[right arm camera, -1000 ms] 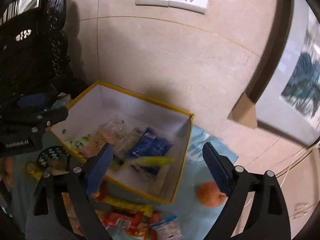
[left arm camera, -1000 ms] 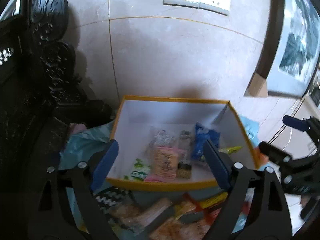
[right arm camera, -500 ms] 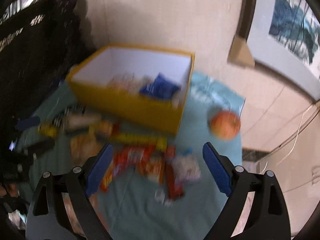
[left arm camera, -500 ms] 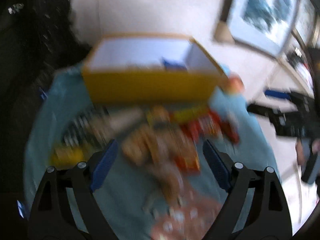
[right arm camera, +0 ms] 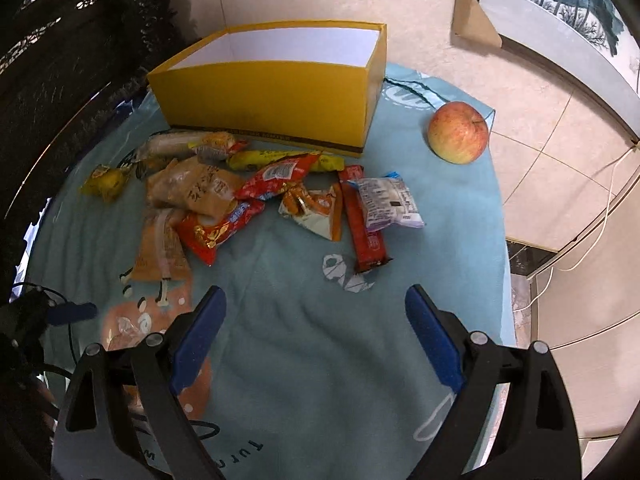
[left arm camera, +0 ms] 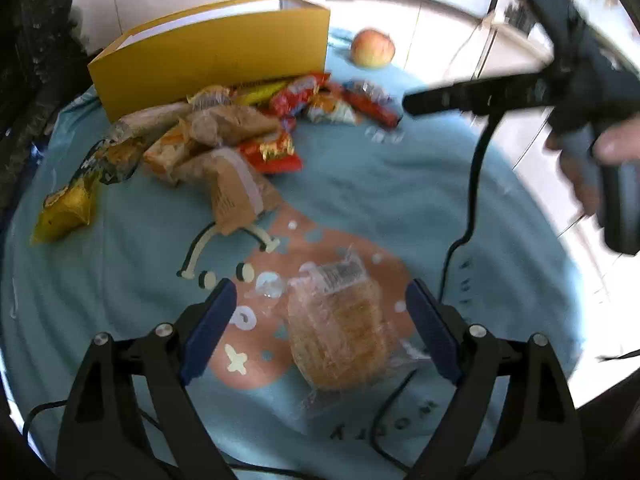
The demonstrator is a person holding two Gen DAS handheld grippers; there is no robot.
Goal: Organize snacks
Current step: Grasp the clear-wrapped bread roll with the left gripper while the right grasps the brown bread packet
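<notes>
A yellow box (right arm camera: 264, 100) with a white interior is seen at upper centre of the right wrist view, standing on a soft teal cloth (right arm camera: 304, 352) printed with cartoon figures and lettering. An apple (right arm camera: 459, 133) lies on the cloth to the right of the box, apart from it; dark carved furniture (right arm camera: 60, 60) fills the upper left, and a framed picture (right arm camera: 568, 8) leans at upper right. Crinkled snack packets (right arm camera: 256, 196), in red, orange, yellow, brown and white wrappers, are heaped just in front of the box, well above the right gripper (right arm camera: 316, 336), whose jaws are spread wide over bare cloth with nothing between them. In the left wrist view a cake (left arm camera: 340, 332), round, golden and sealed in clear plastic, lies apart from the heap at lower centre, between the blue pads of the left gripper (left arm camera: 320, 320); these jaws are likewise wide apart, and no pad is seen pressing on the wrapper. At right in that view the other gripper and the hand (left arm camera: 592, 168) holding it are visible, with a black cable (left arm camera: 474, 184) trailing down across the cloth.
</notes>
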